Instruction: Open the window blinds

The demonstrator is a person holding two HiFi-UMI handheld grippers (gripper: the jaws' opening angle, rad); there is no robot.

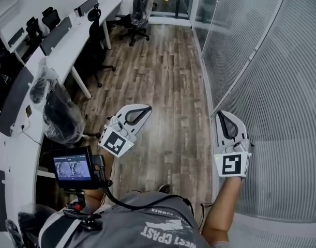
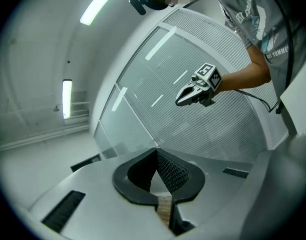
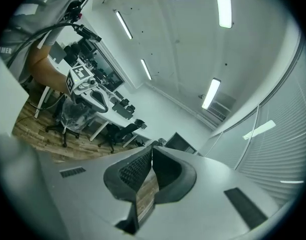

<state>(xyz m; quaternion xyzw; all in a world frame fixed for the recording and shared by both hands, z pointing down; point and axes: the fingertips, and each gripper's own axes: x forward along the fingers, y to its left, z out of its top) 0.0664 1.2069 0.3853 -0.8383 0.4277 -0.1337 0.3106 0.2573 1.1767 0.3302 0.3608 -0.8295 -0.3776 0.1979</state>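
The window blinds [image 1: 287, 102] are closed white slats behind a glass wall that runs along the right of the head view. My right gripper [image 1: 220, 114] is held level close beside them, jaws shut and empty. My left gripper [image 1: 147, 108] hangs over the wood floor, farther left, jaws also shut on nothing. In the left gripper view, the left gripper [image 2: 156, 150] points toward the blinds [image 2: 218, 129], with the right gripper [image 2: 179, 102] in front of them. In the right gripper view, the right gripper [image 3: 152, 147] faces down the room, blinds [image 3: 288, 149] at its right.
A long white desk [image 1: 70, 40] with monitors runs along the left wall. Office chairs [image 1: 139, 9] stand by it, one wrapped in plastic [image 1: 59, 115]. A small screen [image 1: 72, 168] is mounted at the person's chest. Wood floor [image 1: 163, 81] lies between desk and glass.
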